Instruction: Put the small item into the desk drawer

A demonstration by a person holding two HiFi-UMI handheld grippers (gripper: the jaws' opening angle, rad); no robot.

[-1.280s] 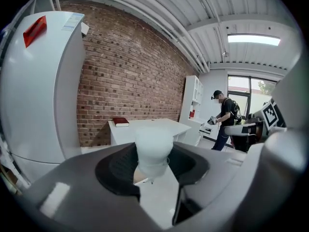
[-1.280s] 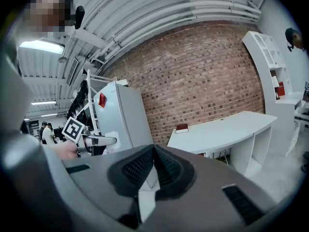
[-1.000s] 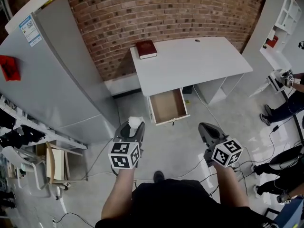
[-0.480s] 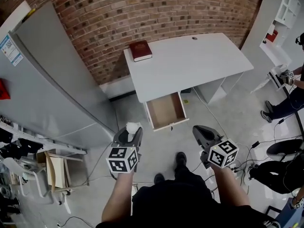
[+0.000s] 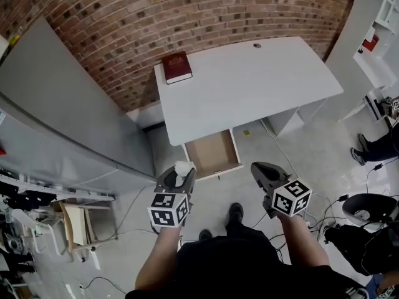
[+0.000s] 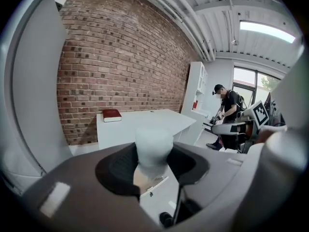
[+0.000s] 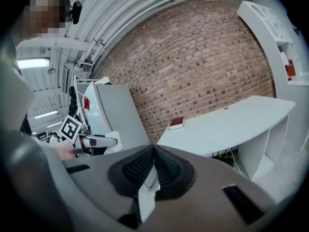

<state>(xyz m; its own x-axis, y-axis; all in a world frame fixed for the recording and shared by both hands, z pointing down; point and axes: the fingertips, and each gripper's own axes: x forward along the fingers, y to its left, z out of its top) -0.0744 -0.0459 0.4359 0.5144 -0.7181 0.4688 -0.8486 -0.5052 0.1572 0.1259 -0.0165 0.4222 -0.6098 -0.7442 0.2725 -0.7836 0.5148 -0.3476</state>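
1. The task was judged about half done. The desk drawer (image 5: 211,154) was already pulled out from under the near edge of the desk (image 5: 249,83), towards its left end, and its bottom showed bare.
2. The left gripper (image 5: 179,173) had its jaws set wide and pressed on the small item (image 5: 182,167), a pale, soft-looking white lump. The left gripper view showed it pinched between the 2 dark pads (image 6: 118,166).
3. The small item was in the air above the floor, just short of the drawer's front edge and near its left front corner. It was not yet over the opening.
4. Its long axis appeared to stand upright between the pads. The rounded top rose above the jaws and the lower end tapered down into the gap. Its outline was too blurred for a finer reading.
5. The right gripper (image 5: 260,168) had its jaws together with nothing between them. It hung off the drawer's right front corner.
6. What seemed left was carrying the item over the open drawer, lowering it and letting go.
7. A red book (image 5: 176,67) lay at the desk's far left corner, well apart from the drawer.
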